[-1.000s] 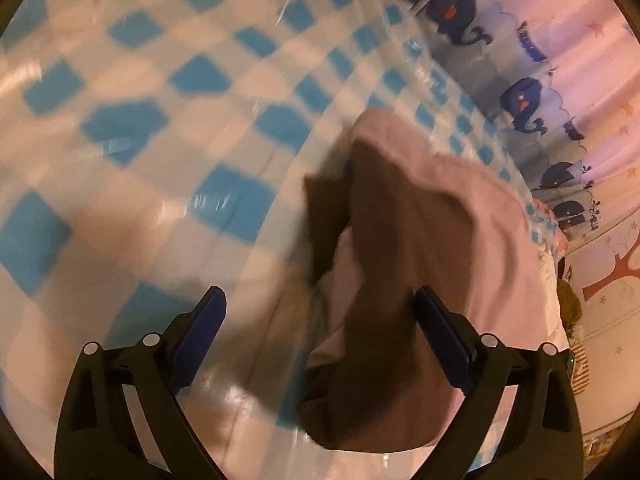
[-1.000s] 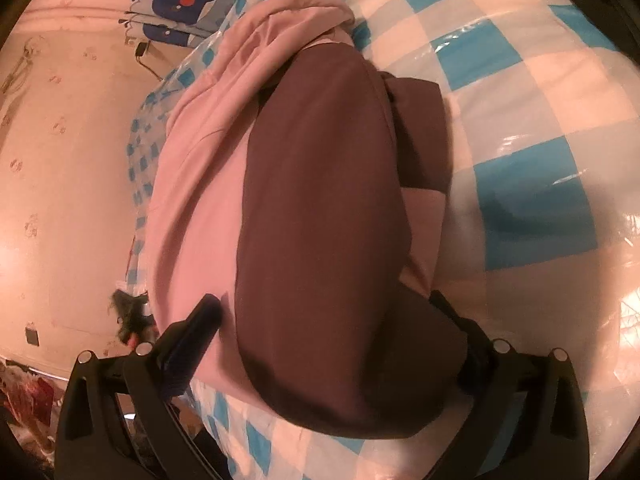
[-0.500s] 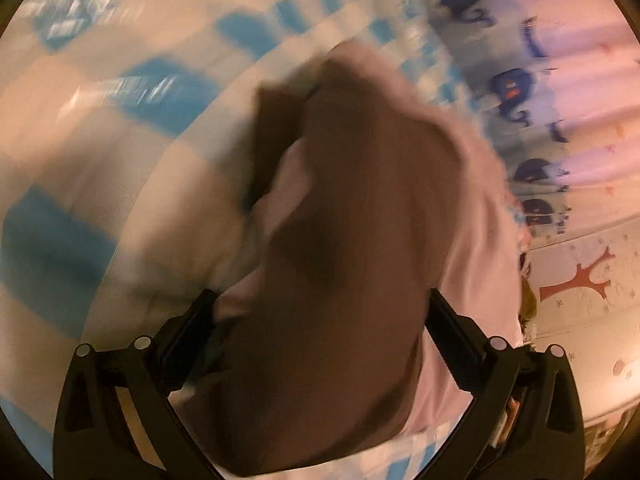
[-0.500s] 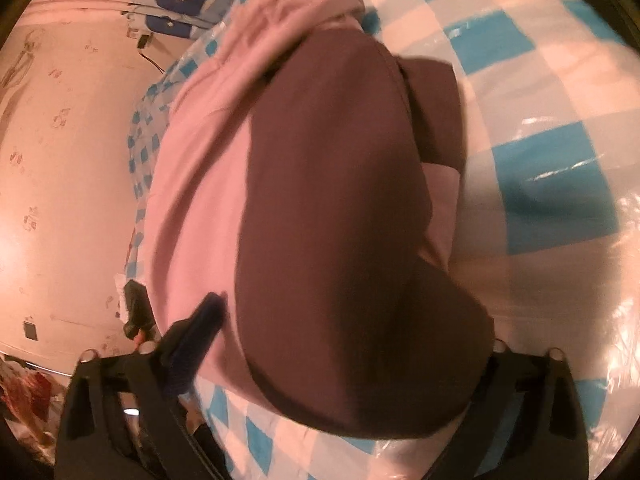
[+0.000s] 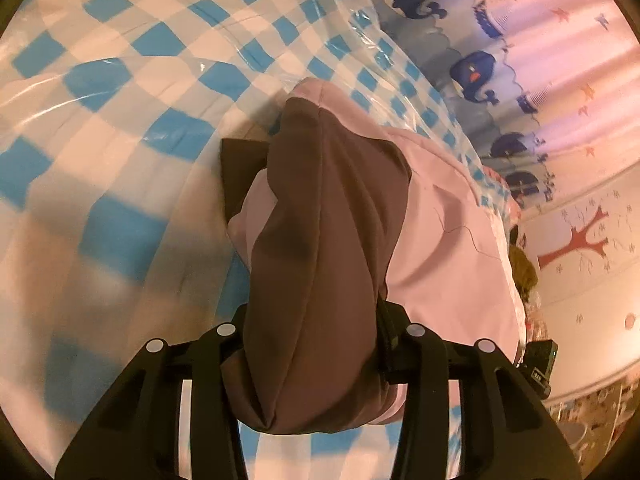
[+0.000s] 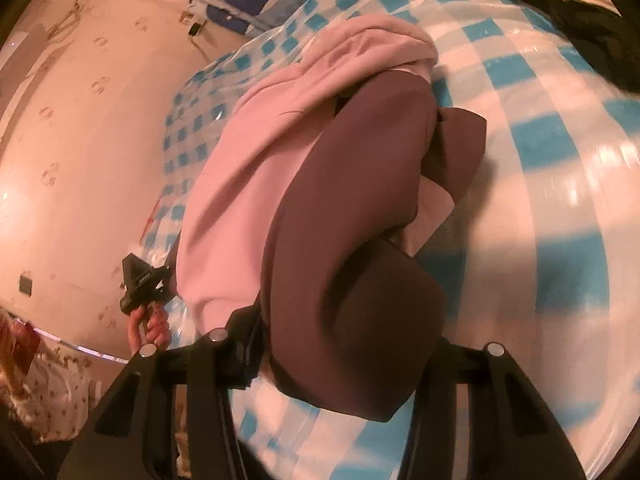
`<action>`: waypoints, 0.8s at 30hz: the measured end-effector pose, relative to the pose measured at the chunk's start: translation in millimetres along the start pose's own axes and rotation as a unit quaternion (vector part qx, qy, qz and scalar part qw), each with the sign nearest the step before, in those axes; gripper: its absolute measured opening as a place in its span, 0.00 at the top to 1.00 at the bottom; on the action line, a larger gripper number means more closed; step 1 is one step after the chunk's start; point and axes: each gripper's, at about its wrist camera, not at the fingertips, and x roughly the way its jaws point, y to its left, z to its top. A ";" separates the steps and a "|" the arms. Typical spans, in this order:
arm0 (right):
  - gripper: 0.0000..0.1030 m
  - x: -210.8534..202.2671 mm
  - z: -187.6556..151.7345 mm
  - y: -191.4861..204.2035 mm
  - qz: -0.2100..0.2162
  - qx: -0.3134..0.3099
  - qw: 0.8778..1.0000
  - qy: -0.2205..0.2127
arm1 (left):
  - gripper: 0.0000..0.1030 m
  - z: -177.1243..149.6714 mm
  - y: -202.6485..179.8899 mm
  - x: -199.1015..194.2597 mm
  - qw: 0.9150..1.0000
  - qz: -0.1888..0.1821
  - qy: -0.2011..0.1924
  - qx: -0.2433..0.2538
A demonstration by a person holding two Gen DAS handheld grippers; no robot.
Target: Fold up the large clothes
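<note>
**Both grippers now biting the near hem of the garment**

Change noted: a second ago both sets of jaws stood wide, straddling the cloth without pressing. Now both are closing, with fabric bunched between them.

- Left gripper: jaws drawn in against the brown fold of the large pink-and-brown soft garment; cloth bulges between and below the fingers. Reads as a grip.
- Right gripper: same picture in its own view, brown cloth wedged between the fingers, the left finger's pad pressed into the side of the bundle.
- The other handheld unit, with the person's hand on it, shows off the bed's left edge in the right view.
- Garment lies on the glossy blue-and-white checked plastic sheet covering the bed, along the edge nearest the whale-print curtain. Far end with the pink hood-like roll still rests flat; near end looks raised off the sheet.

Judgement: pick-up of the near hem is done or nearly so. Next likely step is carrying it over toward the far end for 1 fold. Risk: thick bunched layers may slip unevenly from either grip.
</note>
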 end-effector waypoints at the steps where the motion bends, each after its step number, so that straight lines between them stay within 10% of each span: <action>1: 0.54 -4.3 -14.0 1.3 0.001 0.001 1.000 0.007 | 0.62 -12.6 0.6 -12.4 1.000 -0.001 0.003 0.004; 5: 0.51 -15.8 -62.2 -7.9 0.001 0.014 0.999 0.031 | 0.58 -62.0 10.6 -44.1 1.000 -0.004 0.013 0.014; 9: 0.37 -15.4 -81.5 -27.0 -0.001 0.040 0.999 0.036 | 0.26 -93.9 39.7 -46.5 1.000 0.005 0.011 -0.005; 17: 0.19 1.8 -60.7 -22.4 -0.016 0.062 0.998 0.018 | 0.06 -81.3 35.1 -21.4 1.000 0.015 -0.015 0.004; 18: 0.22 0.9 -64.7 -24.0 -0.015 0.063 0.998 0.016 | 0.07 -78.4 35.9 -14.6 1.000 0.015 -0.010 -0.004; 21: 0.45 -11.5 -79.7 -24.8 0.001 0.067 0.998 0.004 | 0.51 -76.2 29.2 -15.3 1.000 -0.006 0.004 -0.011; 24: 0.50 -21.7 -95.6 -14.5 0.007 0.056 0.998 0.012 | 0.62 -84.2 15.2 -29.2 1.000 0.006 0.001 0.010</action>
